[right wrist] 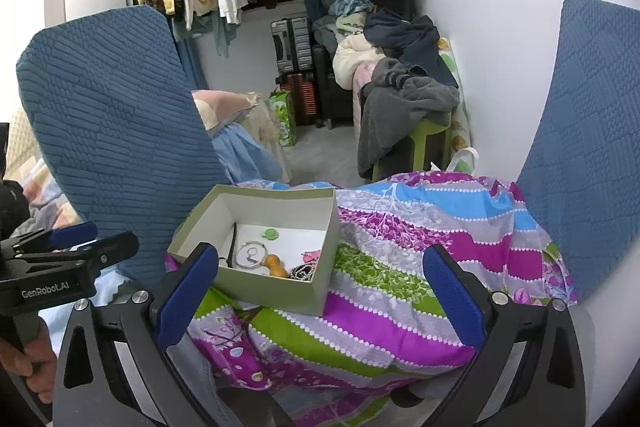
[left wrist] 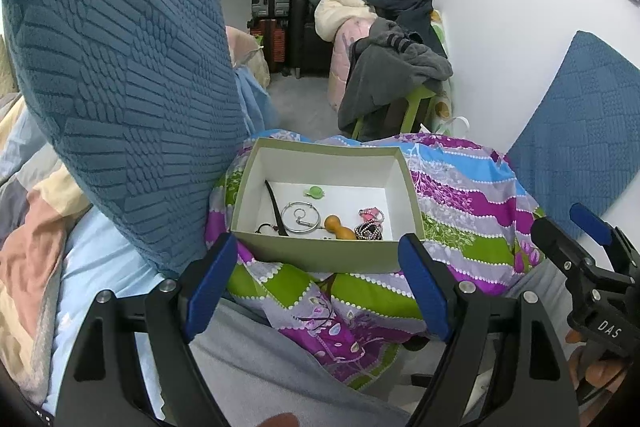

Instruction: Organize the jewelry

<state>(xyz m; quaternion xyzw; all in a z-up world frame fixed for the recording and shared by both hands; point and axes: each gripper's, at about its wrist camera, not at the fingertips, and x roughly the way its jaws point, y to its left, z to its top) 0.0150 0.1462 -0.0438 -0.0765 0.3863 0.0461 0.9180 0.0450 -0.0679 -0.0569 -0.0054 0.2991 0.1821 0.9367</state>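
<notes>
Jewelry lies loose in the open box [left wrist: 326, 253] on the patterned quilt [left wrist: 472, 211], straight ahead of the left hand-held gripper [left wrist: 320, 287], nearer than the right hand-held gripper [right wrist: 320, 303]; both gape wide, empty. The black strap [left wrist: 277, 207] runs front to back by the box's left wall.

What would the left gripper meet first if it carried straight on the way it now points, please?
Probably the near wall of the open box, which sits between the left gripper's open fingers on the patterned cloth; depth is uncertain.

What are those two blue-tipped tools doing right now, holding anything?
Left tool: open, holding nothing, poised short of the box.
Right tool: open, holding nothing.
</notes>
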